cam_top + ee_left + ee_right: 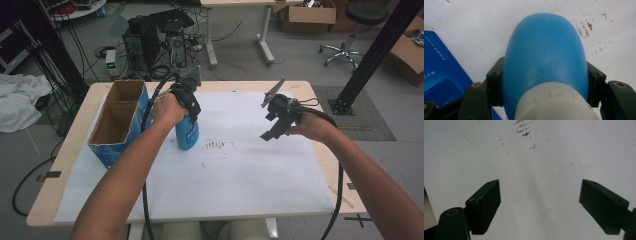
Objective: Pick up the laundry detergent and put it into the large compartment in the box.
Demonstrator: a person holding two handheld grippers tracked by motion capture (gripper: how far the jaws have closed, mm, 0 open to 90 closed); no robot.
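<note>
Nearest the person, both forearms enter over the white sheet (240, 170) that covers the table (60, 200); the sheet carries a patch of brown specks near its middle.

Left gripper (189, 102): its jaws are pinching the blue bottle (187, 132) at the shoulder, just below the white cap (556, 102); in the left gripper view both black pads bear against the bottle's sides, with no gap visible. The bottle stands upright on the sheet, just beside the blue cardboard box (117, 122); whether its base has left the sheet cannot be told.

Right gripper (275, 120): held above the sheet, well apart from the bottle; its jaws stand spread wide with nothing between them, and bare sheet lies beyond them in the right gripper view.

Farther off, the box sits at the left side of the table, open at the top, with two compartments, both apparently empty.

Assessment: the grasp on the bottle appears made; lifting it and, in all likelihood, placing it in a compartment of the box remain to be done; the right gripper has no part in the work at present.
</note>
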